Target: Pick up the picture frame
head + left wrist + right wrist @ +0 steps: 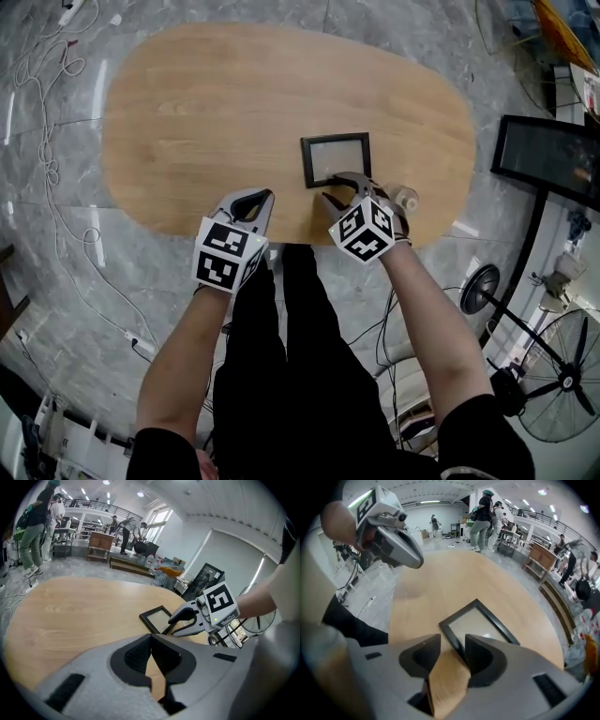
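Two claws hang over the near edge of the worktop (234,103), one in each of the person's hands. The right claw (453,645) has its jaws apart. One dark side of the picture frame (480,620) runs into the gap between them, close by a corner. Whether either pad touches that side cannot be told. The left claw (151,638) has its jaws closed tip to tip with nothing between them, only bare wood showing below. In the head view it sits to the left of the frame and apart from it, with its tips pointing over the worktop.

The frame lies flat on the worktop, in the near right part, with a black border round a pale pane. The right claw reaches it at its near side.

The worktop is an oval of light wood. Around it is a grey marbled floor (56,281) with white cables (52,202) trailing on the left. On the right stand a dark screen (548,159) and a fan (562,380). The gripper views show several people standing far off in a large, bright hall.
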Demonstrator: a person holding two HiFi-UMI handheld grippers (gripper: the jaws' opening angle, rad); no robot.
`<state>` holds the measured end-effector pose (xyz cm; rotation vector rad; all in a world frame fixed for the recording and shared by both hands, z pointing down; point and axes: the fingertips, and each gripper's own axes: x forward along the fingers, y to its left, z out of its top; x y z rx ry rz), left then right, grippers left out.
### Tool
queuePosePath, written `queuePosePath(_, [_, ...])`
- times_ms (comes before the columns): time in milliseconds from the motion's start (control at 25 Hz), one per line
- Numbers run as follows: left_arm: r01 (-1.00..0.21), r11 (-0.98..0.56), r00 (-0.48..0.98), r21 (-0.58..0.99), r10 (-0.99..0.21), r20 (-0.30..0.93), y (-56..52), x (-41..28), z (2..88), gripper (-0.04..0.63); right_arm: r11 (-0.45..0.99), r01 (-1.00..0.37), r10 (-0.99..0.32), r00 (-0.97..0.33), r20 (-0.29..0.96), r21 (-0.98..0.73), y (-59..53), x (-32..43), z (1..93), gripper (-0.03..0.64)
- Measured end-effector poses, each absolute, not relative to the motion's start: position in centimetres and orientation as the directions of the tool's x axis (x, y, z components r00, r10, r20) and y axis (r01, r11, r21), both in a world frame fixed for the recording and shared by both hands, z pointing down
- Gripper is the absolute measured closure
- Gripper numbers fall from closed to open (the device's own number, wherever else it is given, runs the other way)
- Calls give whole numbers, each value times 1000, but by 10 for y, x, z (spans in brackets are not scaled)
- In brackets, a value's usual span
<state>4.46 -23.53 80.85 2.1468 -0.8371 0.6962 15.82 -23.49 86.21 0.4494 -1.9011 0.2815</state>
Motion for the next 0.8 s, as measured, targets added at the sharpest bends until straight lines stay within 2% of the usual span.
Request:
queuePosePath(320, [-747, -507, 635, 429, -357, 685, -239, 37, 801, 588, 984, -172, -70, -167, 983, 41, -241, 172, 881, 451])
queuePosePath(480, [-751, -504, 634, 427, -367, 681, -242, 37, 797, 588, 992, -123, -35, -143, 989, 18, -234, 177, 889, 465])
queuePosePath(640, [-750, -498, 638, 437, -368, 676, -237, 35, 797, 588, 994, -102, -49, -129, 990, 36, -233, 180, 894, 517])
queuePosePath(800, [-751, -483, 639, 450, -359, 680, -229, 32, 805, 588, 999, -21, -38, -104, 994, 36, -233, 179, 895, 525])
